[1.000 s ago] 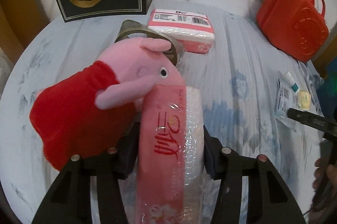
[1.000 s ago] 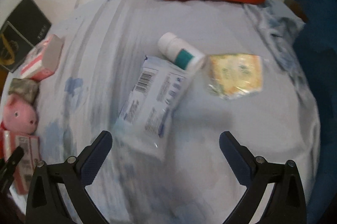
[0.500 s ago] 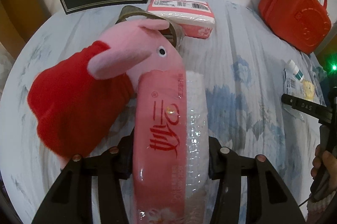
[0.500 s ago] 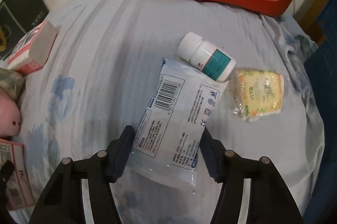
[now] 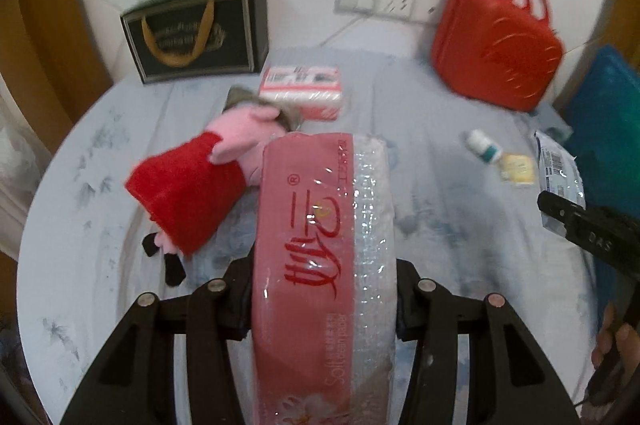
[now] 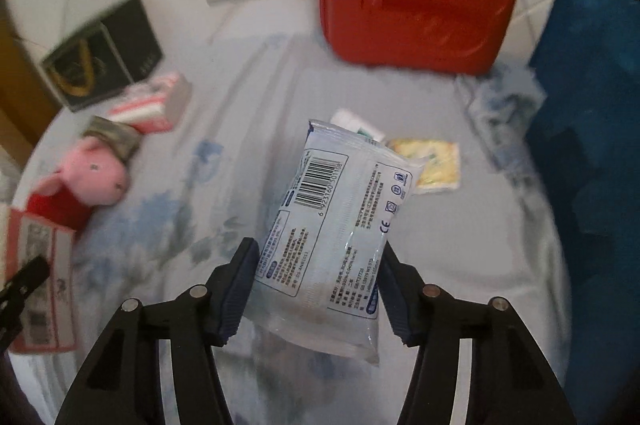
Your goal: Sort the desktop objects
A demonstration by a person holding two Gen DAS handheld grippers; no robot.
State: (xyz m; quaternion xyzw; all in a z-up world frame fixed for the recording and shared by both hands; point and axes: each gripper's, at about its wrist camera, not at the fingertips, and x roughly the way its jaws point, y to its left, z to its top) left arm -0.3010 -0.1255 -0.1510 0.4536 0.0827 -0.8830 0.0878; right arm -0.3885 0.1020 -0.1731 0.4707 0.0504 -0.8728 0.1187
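Observation:
My left gripper [image 5: 324, 297] is shut on a long pink tissue pack [image 5: 320, 225], held up off the blue-patterned tablecloth [image 5: 440, 209]. A pink pig plush in a red dress [image 5: 192, 185] lies on the cloth just left of the pack. In the right wrist view, my right gripper [image 6: 318, 277] has a clear wipes packet with a barcode [image 6: 336, 209] between its pads. Its jaws are closing and the pads press the packet's sides, which hangs above the cloth. Beyond it lie a white pill bottle [image 6: 356, 123] and a yellow sachet [image 6: 434, 165].
A red plastic case [image 5: 496, 41] and a black gift bag [image 5: 196, 29] lean on the white wall at the back. A second pink tissue pack [image 5: 302, 89] and a grey tape roll [image 5: 244, 97] lie behind the plush. Something blue [image 6: 592, 129] borders the table's right side.
The right gripper went from wide open to closed on the wipes packet and lifted it. The left gripper rose with the tissue pack, away from the plush.

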